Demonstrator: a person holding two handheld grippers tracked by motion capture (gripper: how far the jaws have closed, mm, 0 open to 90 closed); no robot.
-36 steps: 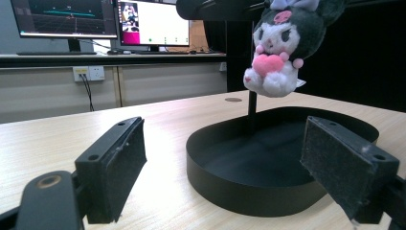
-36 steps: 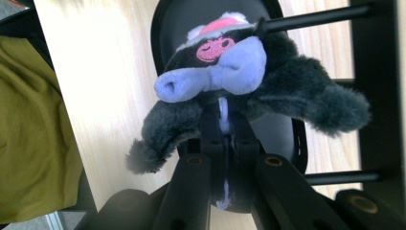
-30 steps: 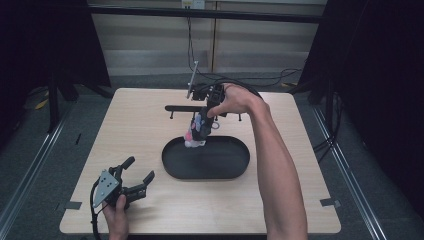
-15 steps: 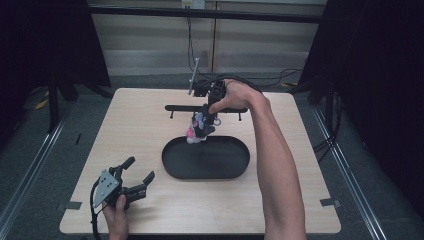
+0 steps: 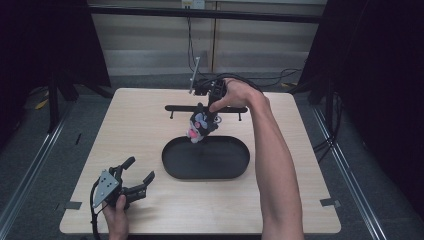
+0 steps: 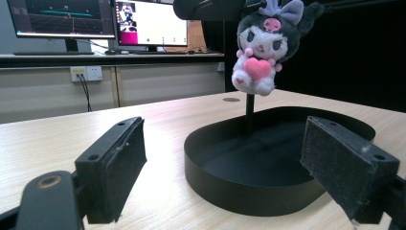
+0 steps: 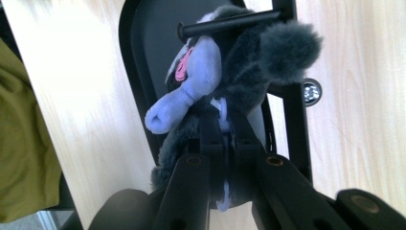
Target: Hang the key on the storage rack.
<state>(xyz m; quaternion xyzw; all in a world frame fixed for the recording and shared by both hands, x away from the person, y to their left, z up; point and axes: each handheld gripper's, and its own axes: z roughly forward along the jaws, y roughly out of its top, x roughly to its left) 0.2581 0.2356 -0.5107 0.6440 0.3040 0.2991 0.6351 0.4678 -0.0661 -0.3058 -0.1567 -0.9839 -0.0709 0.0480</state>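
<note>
A small plush toy point(image 5: 201, 126) with a dark hood, white body and pink heart hangs in the air over the far rim of a black oval tray point(image 5: 206, 158). My right gripper point(image 5: 209, 114) is shut on a loop at the top of the plush toy point(image 7: 230, 76), pointing down from above. A black rail stand point(image 5: 206, 108) runs just behind the toy. The plush toy point(image 6: 264, 48) faces my left gripper point(image 6: 239, 158), which stands open and holds nothing near the table's front left corner. My left gripper point(image 5: 134, 176) rests low on the wood.
The light wooden table point(image 5: 125, 130) has open surface to the left and right of the tray. The rail stand's post point(image 6: 249, 109) stands at the tray's far side. Monitors point(image 6: 95, 21) sit on a counter beyond the table. Dark curtains flank the table.
My right gripper has lifted the plush toy up and slightly back, from low over the tray toward the rail. The left gripper has stayed where it was.
</note>
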